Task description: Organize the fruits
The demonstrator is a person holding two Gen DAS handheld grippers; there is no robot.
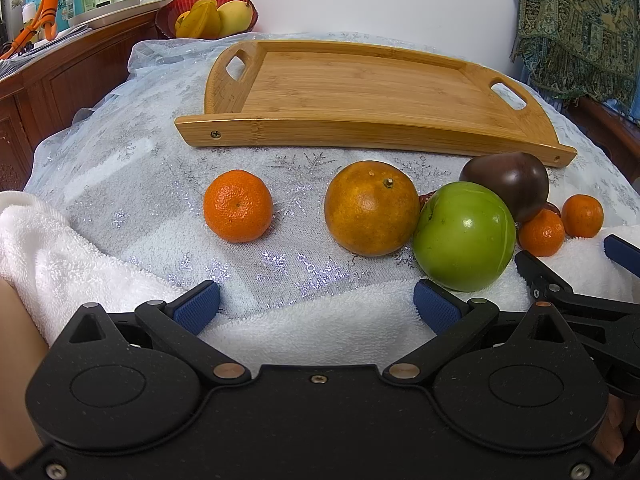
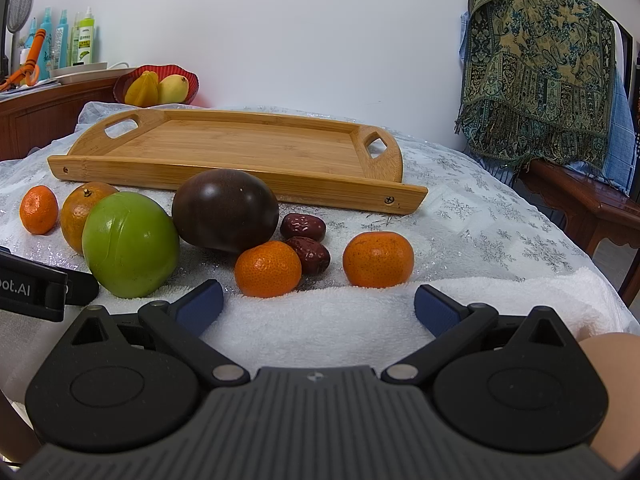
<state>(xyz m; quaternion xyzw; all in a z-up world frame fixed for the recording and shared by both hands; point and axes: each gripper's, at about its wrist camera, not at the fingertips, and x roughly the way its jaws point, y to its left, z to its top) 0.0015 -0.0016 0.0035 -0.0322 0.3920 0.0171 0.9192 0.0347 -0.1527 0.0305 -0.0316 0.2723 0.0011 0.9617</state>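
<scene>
left wrist view: left gripper (image 1: 316,300) low over the white towel (image 1: 72,248), jaws spread wide, nothing between the blue pads. ahead and a little left, apart from the rest, a small mandarin (image 1: 237,205); almost straight ahead, the big orange (image 1: 371,208), touching the green fruit (image 1: 464,237) to its right. beyond them, crosswise, the empty bamboo tray (image 1: 360,92), long axis running left to right.

right wrist view: right gripper (image 2: 319,304) likewise low over the towel, jaws wide apart, holding nothing. just ahead of its left pad, a mandarin (image 2: 267,268); ahead and slightly right, another mandarin (image 2: 378,259), standing clear. behind those, two red dates (image 2: 303,227) and the dark purple fruit (image 2: 225,211), pressed close together.

judged from this: nothing on the tray yet, all fruit in a row on the near side of it. lone mandarin nearer the left gripper, clear one on the right nearer the right gripper; both round, so no preferred grasp axis. both tools level, pointing forward at the tray, side by side.
</scene>
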